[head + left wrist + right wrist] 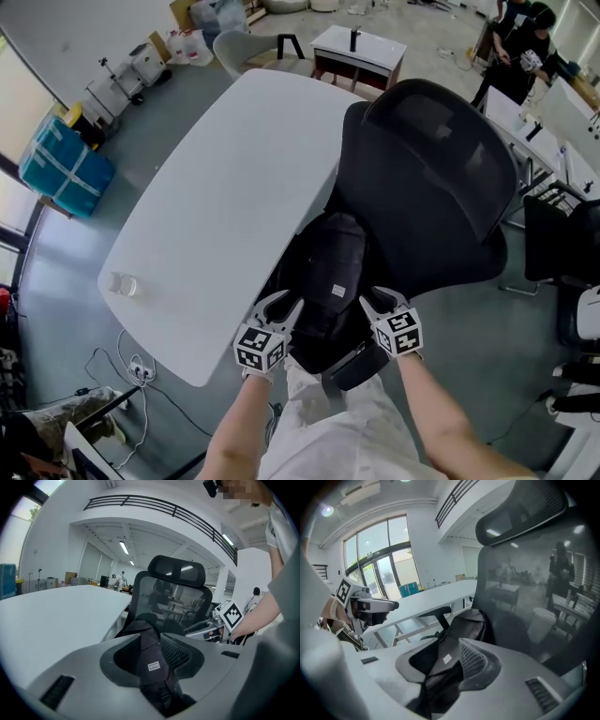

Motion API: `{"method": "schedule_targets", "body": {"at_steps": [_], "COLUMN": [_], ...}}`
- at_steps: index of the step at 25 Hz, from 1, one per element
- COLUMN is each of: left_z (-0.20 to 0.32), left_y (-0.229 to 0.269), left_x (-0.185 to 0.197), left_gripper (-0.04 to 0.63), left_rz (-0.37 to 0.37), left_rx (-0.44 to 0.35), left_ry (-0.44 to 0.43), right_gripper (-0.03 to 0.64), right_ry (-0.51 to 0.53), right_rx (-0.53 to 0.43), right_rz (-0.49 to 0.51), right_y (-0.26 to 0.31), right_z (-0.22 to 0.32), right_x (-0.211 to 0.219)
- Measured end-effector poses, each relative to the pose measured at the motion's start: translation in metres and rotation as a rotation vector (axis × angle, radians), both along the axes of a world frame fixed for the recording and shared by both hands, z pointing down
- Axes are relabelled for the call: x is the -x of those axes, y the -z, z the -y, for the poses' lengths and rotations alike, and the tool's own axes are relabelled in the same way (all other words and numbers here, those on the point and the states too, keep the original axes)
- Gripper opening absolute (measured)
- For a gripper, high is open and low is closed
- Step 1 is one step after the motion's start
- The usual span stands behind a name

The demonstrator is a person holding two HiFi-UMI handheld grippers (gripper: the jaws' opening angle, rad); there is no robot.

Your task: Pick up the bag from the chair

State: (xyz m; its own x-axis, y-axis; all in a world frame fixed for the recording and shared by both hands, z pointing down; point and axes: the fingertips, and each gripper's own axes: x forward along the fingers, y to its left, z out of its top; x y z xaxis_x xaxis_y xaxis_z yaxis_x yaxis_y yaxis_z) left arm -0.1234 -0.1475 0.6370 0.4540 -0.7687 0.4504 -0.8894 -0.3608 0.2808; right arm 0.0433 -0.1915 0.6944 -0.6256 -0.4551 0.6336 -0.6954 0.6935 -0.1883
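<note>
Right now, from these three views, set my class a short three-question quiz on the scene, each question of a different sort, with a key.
1. True or false: the bag lies on the white table.
2. Multiple choice: what stands between the jaws of the left gripper? A) a bottle B) the black bag C) nothing
3. Fill in: in the head view, the right gripper is at the bag's ___ side.
Key: 1 false, it rests on the chair; 2 B; 3 right.
</note>
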Motion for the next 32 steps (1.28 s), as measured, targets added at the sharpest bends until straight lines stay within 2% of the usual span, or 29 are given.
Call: {"method": "schedule_targets", "body": {"at_steps": [5,13,19,26,32], "left_z": [-0.002,0.008,0.020,0.024,0.022], "left_y": [-0.011,-0.025,-0.033,-0.030,-0.030], "left_x": [0.003,0.014,0.019,0.020,0.016], "left_gripper": [0.133,0.135,0.135,0.135,0.135], "left_rz": [-0.014,-0.016,-0.026,-0.041,-0.049], "left_rx": [0.015,0.019,0.021,0.010,0.010], "left_ry": [0.011,-0.009,-0.008,-0.017,-0.024], "right_gripper": [0.172,0.206,0.264,0.292,0.318], "right_ry": [-0.052,-0.110,-0.137,-0.206,-0.250], "right_rx": [0.099,0.155,0.226,0.368,0.477], "right_rz": [-0.031,-0.089,-0.124,-0.133,-0.098], "right_y": [-0.047,-0.089,-0.120,-0.144,-0.159], "right_z": [0.005,0.017,0.018,0.017,0.017], "right_x": [0.002,0.012,0.015,0.022,0.026]}}
